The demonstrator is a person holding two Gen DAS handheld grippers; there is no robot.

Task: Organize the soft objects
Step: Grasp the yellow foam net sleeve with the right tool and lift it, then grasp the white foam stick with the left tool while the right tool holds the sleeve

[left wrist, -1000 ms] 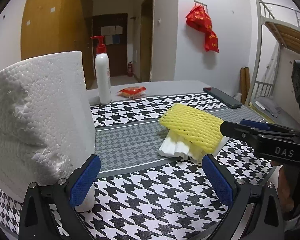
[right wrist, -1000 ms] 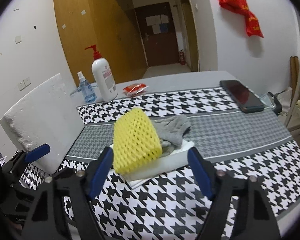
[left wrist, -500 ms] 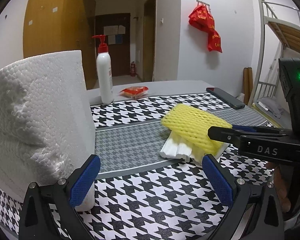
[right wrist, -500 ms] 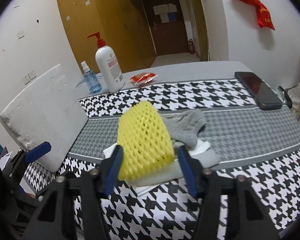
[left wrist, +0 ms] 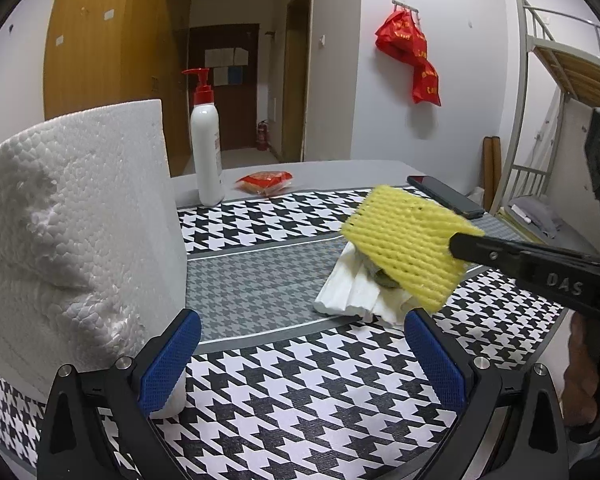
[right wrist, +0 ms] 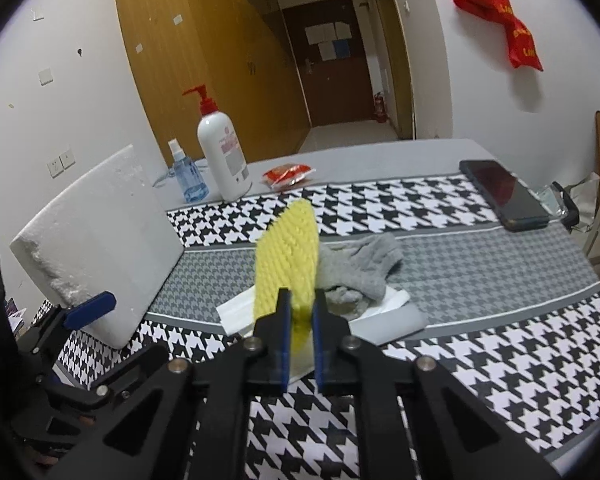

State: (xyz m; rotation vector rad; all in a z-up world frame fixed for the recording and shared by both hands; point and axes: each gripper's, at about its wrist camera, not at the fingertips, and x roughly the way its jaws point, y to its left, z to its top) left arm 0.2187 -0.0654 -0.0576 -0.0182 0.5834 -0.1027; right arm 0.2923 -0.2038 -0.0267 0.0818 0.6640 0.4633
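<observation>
Risk: yellow foam net (right wrist: 286, 256) pinched thin by right gripper (right wrist: 300, 320), could have slipped or snagged grey glove (right wrist: 360, 268); left gripper (left wrist: 300, 356) gaped wide, empty.

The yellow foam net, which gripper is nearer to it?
Right. The right gripper is shut on the yellow foam net; the left gripper hangs apart from it, open, beside the white foam block.

Yellow foam net sleeve (right wrist: 286, 256): flattened, edge-on, raised off the pile, near end pinched in the gripper. Grey glove (right wrist: 364, 268): crumpled, lying on folded white foam sheets (left wrist: 352, 292). White polystyrene slab (left wrist: 72, 224): tilted upright at the table's left.
</observation>
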